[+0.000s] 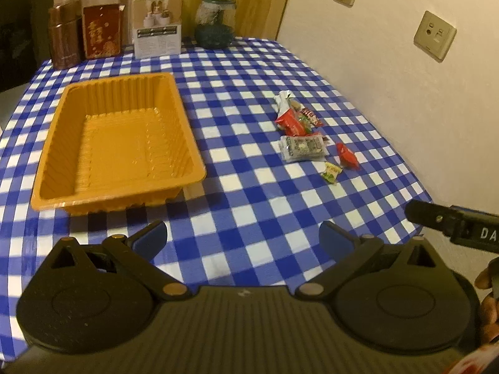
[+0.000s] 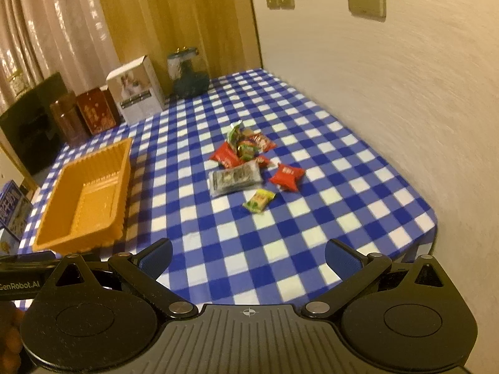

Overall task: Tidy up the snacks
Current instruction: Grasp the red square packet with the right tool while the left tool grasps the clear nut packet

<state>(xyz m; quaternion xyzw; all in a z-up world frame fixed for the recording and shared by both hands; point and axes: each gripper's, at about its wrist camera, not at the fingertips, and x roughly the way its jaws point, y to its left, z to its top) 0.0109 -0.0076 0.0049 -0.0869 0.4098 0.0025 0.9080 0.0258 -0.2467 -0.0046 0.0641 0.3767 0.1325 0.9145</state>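
While both grippers hang above the near edge of the checked counter [image 1: 243,71], we see the left gripper [image 1: 242,237] with its jaws spread wide and nothing between them, and the right gripper [image 2: 248,254] likewise agape and empty. Our orange tray [image 1: 187,143] sits on the left half of the counter, long side running away from us, with nothing inside it. Well apart to its right lie the snacks [image 2: 246,155], a loose heap with bare cloth between it and the tray: a red packet [image 1: 290,121] and a silver-green wrapper [image 1: 283,99] at the far end, touching small mixed sweets we cannot tell apart. Just nearer lies a clear pack [image 2: 235,177] touching the heap, beside it a second red packet [image 2: 287,176] lying by itself, and nearest of all a small yellow-green sweet [image 2: 259,201], apart from the others. Nothing stands between either gripper and the snacks. Along the far edge stand a brown tin [image 1: 64,35], a red box [image 1: 101,31], a white box [image 1: 157,23] and a dark jar [image 1: 215,23], all clear of the tray. Wall sockets [image 1: 435,35] sit above the counter on the right. From the left view, part of the right gripper's body juts in at the right edge.
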